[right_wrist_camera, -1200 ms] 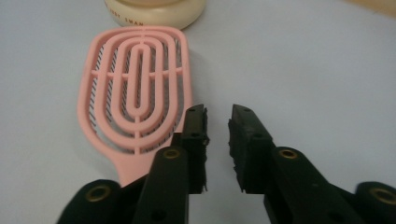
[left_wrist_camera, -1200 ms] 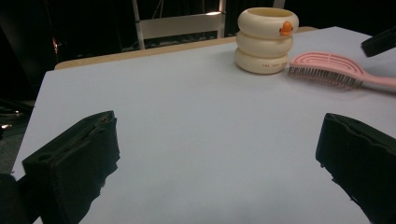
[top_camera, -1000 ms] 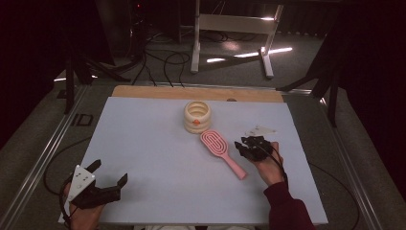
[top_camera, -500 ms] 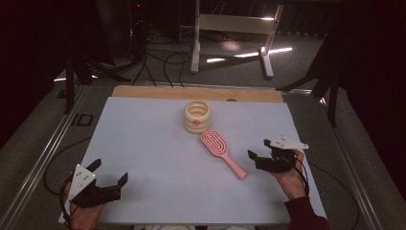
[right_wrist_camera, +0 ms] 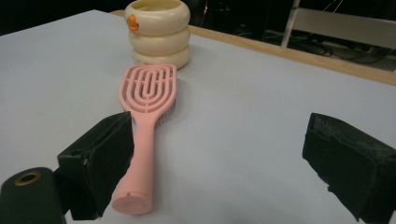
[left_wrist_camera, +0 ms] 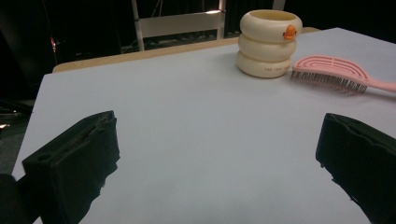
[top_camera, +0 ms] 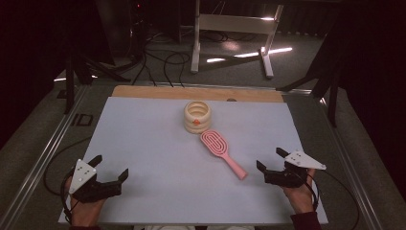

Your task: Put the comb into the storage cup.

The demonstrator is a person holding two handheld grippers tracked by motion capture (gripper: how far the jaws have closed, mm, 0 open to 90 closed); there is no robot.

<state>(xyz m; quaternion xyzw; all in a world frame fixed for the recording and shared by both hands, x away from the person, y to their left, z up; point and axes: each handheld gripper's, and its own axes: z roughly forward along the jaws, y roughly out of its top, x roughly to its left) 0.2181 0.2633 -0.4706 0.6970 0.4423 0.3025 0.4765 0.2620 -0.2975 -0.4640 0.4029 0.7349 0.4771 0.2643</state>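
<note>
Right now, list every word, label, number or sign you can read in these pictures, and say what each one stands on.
Small dark line of print on the bottom ring of the cream three-ring stacked plastic holder: too small and blurred to read.
Orange duck-shaped emblem on the holder's top ring: a picture, no letters.
Pink vented plastic hairbrush: no text to be seen.
Pale blue table mat: no text.

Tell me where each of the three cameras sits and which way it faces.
High view: above the person's side, looking forward and down on the table; both hands, left claw and right claw show.
Left gripper view: rides the left claw, facing the cream ring holder; its two jaws stand apart.
Right gripper view: rides the right claw, facing along the pink brush; jaws just opened, empty.
Shared: all three show the holder and brush.
</note>
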